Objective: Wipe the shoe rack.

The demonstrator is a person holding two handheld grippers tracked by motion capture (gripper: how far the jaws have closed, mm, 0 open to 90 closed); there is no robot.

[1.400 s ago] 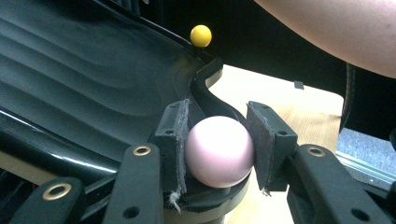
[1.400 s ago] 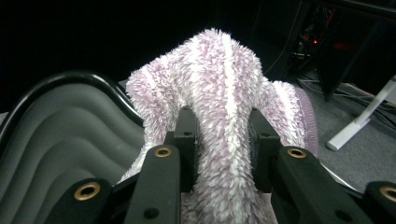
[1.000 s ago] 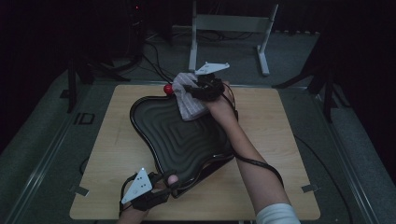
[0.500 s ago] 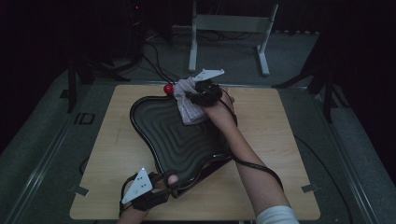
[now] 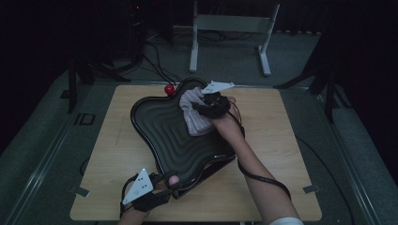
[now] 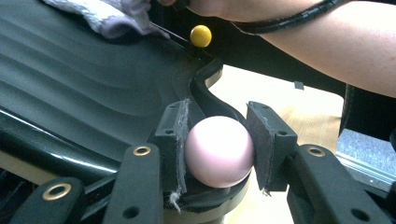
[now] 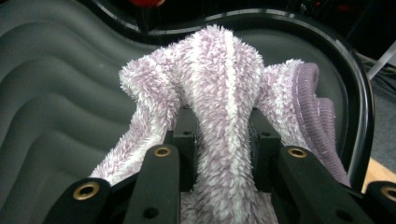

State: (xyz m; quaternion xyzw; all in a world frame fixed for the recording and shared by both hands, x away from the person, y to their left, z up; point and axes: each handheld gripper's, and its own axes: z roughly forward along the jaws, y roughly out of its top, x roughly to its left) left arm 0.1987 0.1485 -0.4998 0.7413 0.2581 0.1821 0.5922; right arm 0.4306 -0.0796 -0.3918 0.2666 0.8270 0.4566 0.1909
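Observation:
A black tray [image 5: 141,107] with a stepped, wavy floor lies on the wooden table. A fuzzy purple-and-white cloth [image 5: 195,116] rests in its far lobe. My right gripper [image 5: 207,106] is shut on a bunched fold of that cloth [image 7: 224,70], the pile bulging over both pads [image 7: 261,133]. At the tray's near corner my left gripper [image 5: 170,182] is shut on a pink ball knob [image 6: 218,150], a pad pressed against each side. A yellow ball knob [image 6: 201,35] stands on the tray's rim farther off, and a red ball knob [image 5: 169,88] on the far edge.
The person's right forearm [image 5: 253,164] reaches over the tray's right side, with a cable looped round it. The table [image 5: 291,140] has bare wood left and right of the tray. A white metal stand [image 5: 230,28] is on the floor beyond the table.
My right gripper has come down and a little nearer with the cloth, from the tray's far tip onto its floor. The left gripper has stayed on the pink knob.

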